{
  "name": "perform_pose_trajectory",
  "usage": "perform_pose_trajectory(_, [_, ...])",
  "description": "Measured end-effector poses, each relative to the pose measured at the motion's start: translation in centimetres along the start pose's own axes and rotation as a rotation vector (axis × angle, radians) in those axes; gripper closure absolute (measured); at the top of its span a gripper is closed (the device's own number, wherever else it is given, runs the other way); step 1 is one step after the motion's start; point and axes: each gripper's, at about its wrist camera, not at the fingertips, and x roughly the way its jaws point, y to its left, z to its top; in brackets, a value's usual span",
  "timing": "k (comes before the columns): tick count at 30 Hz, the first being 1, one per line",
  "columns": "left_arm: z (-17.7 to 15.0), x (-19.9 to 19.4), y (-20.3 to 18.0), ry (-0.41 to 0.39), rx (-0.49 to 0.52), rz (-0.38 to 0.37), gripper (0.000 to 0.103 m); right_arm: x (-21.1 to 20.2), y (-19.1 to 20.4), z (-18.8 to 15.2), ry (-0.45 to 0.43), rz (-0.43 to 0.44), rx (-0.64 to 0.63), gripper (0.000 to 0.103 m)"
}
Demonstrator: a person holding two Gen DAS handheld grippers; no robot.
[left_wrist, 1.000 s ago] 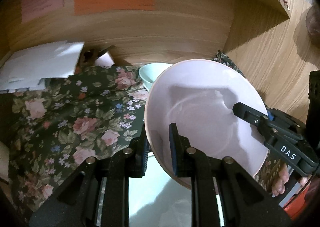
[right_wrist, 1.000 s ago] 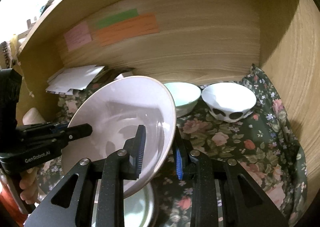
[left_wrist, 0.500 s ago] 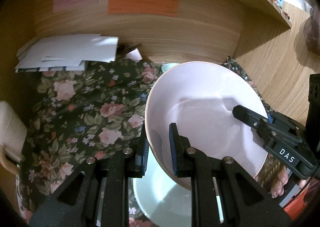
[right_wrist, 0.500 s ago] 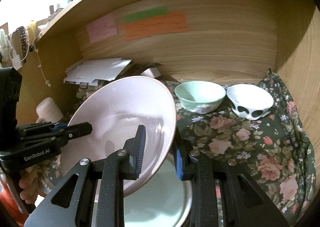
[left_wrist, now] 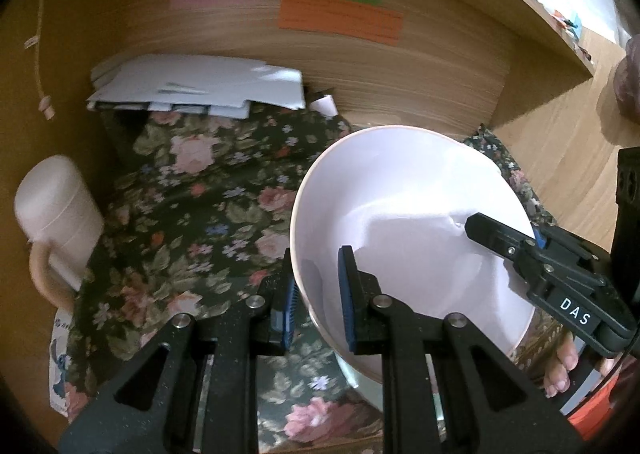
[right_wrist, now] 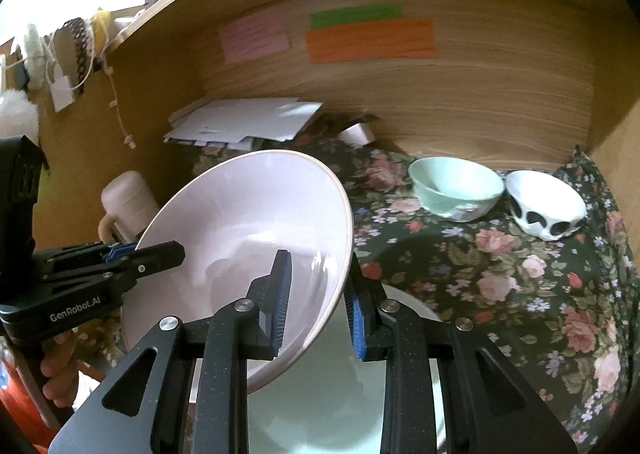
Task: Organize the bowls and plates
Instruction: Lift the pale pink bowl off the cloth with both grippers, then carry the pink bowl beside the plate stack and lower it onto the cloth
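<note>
A large pale pink plate [left_wrist: 404,205] [right_wrist: 248,230] is held tilted above the floral cloth. My left gripper [left_wrist: 316,290] is shut on its left rim, and my right gripper [right_wrist: 316,298] is shut on its right rim. Each gripper shows in the other's view, the right one [left_wrist: 532,254] and the left one [right_wrist: 120,258]. A pale green plate [right_wrist: 340,394] lies flat below the pink one, also glimpsed in the left wrist view [left_wrist: 356,378]. A mint bowl [right_wrist: 456,185] and a white bowl with dark spots [right_wrist: 544,201] stand at the back right.
A pink mug [left_wrist: 60,209] [right_wrist: 124,201] stands at the left wall. A stack of white papers [left_wrist: 200,85] [right_wrist: 244,121] lies at the back. Wooden walls close the back and both sides. Coloured notes [right_wrist: 368,37] are stuck on the back wall.
Both grippers with the pink plate have drawn back and shifted left. The mug has come into view, and the green plate now lies further under the right side.
</note>
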Motion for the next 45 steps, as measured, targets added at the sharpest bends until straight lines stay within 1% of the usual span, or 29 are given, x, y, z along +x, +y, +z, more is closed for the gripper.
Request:
perform_pose_trajectory(12, [-2.1, -1.7, 4.6, 0.012, -0.053, 0.058, 0.085, 2.4, 4.3, -0.4, 0.043, 0.059, -0.036, 0.08])
perform_pose_trajectory(18, [-2.8, -2.4, 6.7, 0.018, -0.082, 0.074, 0.085, 3.9, 6.1, -0.7, 0.076, 0.076, -0.056, 0.08])
perform_pose_trajectory(24, [-3.6, -2.0, 8.9, 0.037, -0.113, 0.08, 0.085, 5.8, 7.4, -1.2, 0.124, 0.084, -0.07, 0.08])
perform_pose_trajectory(31, [-4.3, -1.0, 10.9, 0.068, -0.141, 0.08, 0.085, 8.3, 8.2, -2.1, 0.201, 0.074, -0.084, 0.08])
perform_pose_trajectory(36, [-4.7, -0.1, 11.7, 0.096, -0.15, 0.074, 0.085, 9.6, 8.3, -2.5, 0.249, 0.058, -0.088, 0.08])
perform_pose_trajectory(40, [-4.9, 0.7, 12.0, 0.108, -0.143, 0.082, 0.085, 10.5, 8.6, -2.9, 0.276, 0.04, -0.093, 0.078])
perform_pose_trajectory(43, [-5.0, 0.9, 12.0, 0.102, -0.127, 0.097, 0.085, 10.8, 9.0, -2.9, 0.293, 0.02, -0.109, 0.076])
perform_pose_trajectory(45, [-5.0, 1.0, 12.0, 0.106, -0.12, 0.091, 0.085, 11.0, 8.9, -2.9, 0.309, 0.022, -0.107, 0.076])
